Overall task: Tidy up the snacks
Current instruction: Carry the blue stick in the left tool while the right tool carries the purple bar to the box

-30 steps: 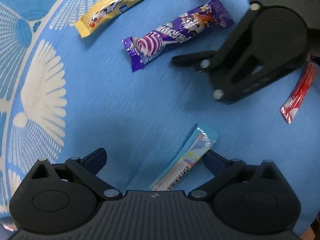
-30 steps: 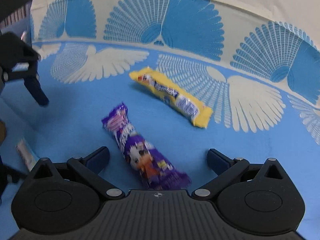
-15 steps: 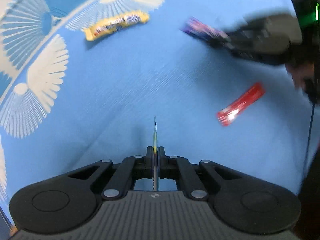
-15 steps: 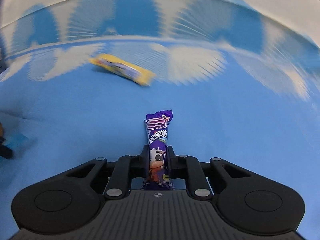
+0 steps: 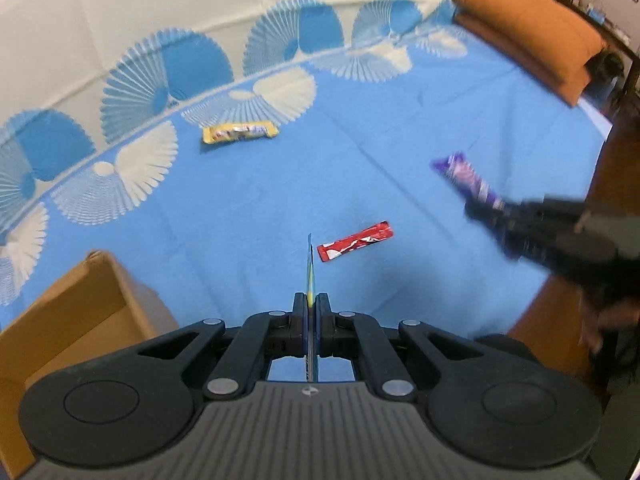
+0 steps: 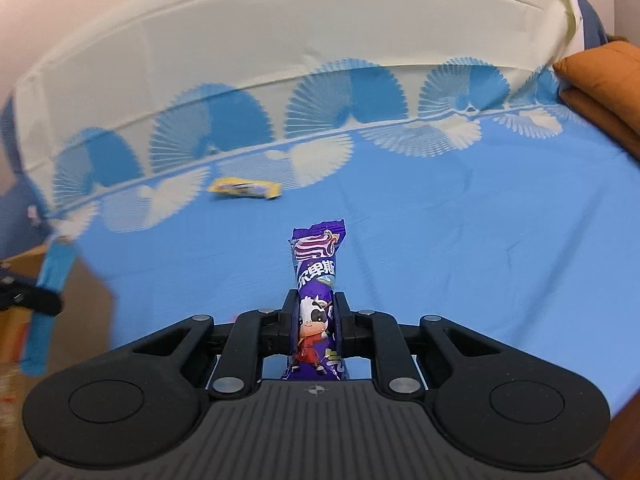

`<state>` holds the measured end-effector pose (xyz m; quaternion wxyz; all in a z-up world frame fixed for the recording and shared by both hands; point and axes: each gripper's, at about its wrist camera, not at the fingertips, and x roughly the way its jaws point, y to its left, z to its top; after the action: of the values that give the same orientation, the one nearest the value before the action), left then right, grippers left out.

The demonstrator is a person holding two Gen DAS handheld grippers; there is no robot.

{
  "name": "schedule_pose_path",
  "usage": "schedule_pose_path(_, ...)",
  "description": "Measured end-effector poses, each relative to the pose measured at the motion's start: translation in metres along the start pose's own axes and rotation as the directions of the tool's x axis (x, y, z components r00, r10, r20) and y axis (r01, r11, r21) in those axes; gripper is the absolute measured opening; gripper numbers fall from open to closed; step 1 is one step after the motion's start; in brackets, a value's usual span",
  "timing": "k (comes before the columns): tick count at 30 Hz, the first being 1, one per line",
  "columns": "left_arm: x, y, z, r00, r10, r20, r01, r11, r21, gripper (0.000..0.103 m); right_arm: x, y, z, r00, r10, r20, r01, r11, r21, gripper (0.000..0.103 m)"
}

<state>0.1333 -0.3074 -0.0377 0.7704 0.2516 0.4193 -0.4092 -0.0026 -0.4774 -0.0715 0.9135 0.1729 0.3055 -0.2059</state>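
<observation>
left gripper [image 5: 310,306] clenched on the thin blue stick packet [image 5: 309,268], held edge-on; a second ago its jaws stood wide around it on the bedspread [image 5: 248,208]. right gripper [image 6: 316,312] clamped on the purple candy bar [image 6: 318,280], also lifted off the cloth since then. cardboard box [image 5: 80,312] at 8 o'clock in left view, likely the drop target. red stick [image 5: 354,245] at 12 o'clock, near; yellow bar [image 5: 239,133] at 11, far. two of four snacks in hand.
</observation>
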Motion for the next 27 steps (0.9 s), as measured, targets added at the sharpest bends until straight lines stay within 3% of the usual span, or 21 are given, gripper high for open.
schedule_pose_path(7,-0.078,0.0,-0.05,0.995,0.077,0.063,-0.068,0.988,-0.136,0.003,-0.07,0.066,-0.025,0.989,0.144,-0.025,-0.145,0.989,-0.035,0.018)
schedule_pose_path(16,-0.153,0.031,-0.137,0.982,0.17,0.088,-0.134,0.938,-0.321,0.003,-0.128,0.154,-0.059,0.937,0.333,-0.105,-0.346,0.924,-0.16,0.018)
schedule_pose_path(21,-0.188,0.047,-0.179,0.964,0.241,0.11,-0.18,0.9,-0.397,0.003,-0.146,0.19,-0.078,0.917,0.369,-0.151,-0.395,0.891,-0.224,0.018)
schedule_pose_path(27,-0.209,0.056,-0.215,0.957,0.265,0.119,-0.182,0.865,-0.468,0.003,-0.159,0.217,-0.094,0.912,0.365,-0.184,-0.406,0.867,-0.289,0.018)
